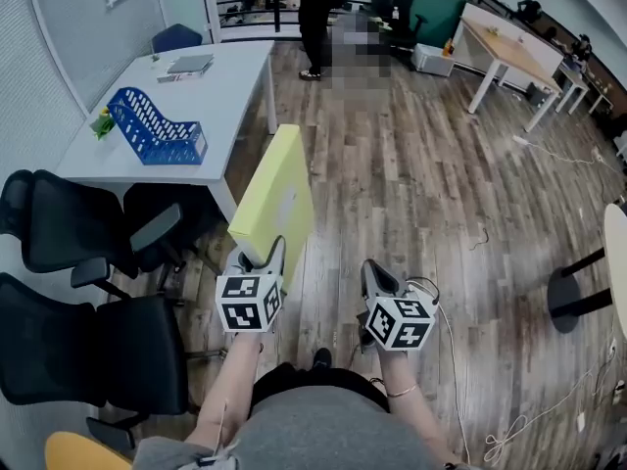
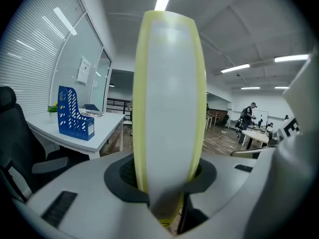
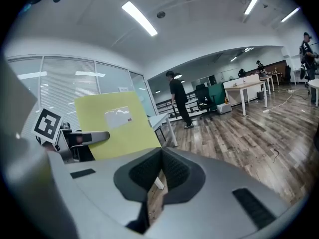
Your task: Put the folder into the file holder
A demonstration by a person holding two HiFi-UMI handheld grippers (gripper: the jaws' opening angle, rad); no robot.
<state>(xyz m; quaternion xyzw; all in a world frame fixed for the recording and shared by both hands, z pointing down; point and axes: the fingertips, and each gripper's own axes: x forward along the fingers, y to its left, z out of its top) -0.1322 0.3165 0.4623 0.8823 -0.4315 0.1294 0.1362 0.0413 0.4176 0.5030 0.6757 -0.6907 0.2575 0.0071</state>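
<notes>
**A:** Status on the pale yellow cardboard folder [image 1: 277, 189]?

**B:** Off the ground, standing on edge, its lower end clamped in the left gripper [image 1: 257, 258]. The left gripper view shows both pads pressed against its two faces, spine towards the camera. The right gripper [image 1: 377, 274] hangs beside it with its jaws drawn together on nothing; only floor shows through the slit.

**A:** And the blue perforated plastic file holder [image 1: 157, 127]?

**B:** It's on the white rectangular table [image 1: 230, 76], ahead and to the left, near the table's near end. It sits well apart from the folder. No papers show in it, as far as I can tell.

**A:** So how far along?

**B:** My judgement is that the pick-up is done and the carry is part way. What's left is to close the gap to the table, line the folder's edge up with the holder's open top and slide it down. The free gripper could steady the holder, which looks light.

**A:** What about the surface and the room?

**B:** The tabletop is mostly bare. There's a small green item just beside the holder and a grey flat stack [image 1: 189, 64] at the far end. Black office chairs [image 1: 59, 228] crowd the near side of the table. It's an open office with a wood-plank floor [image 1: 411, 164], with loose cables across it on the right. There are more white desks [image 1: 509, 52] at the back and strip lights overhead. A person in dark clothes [image 1: 318, 18] stands beyond the table.
</notes>
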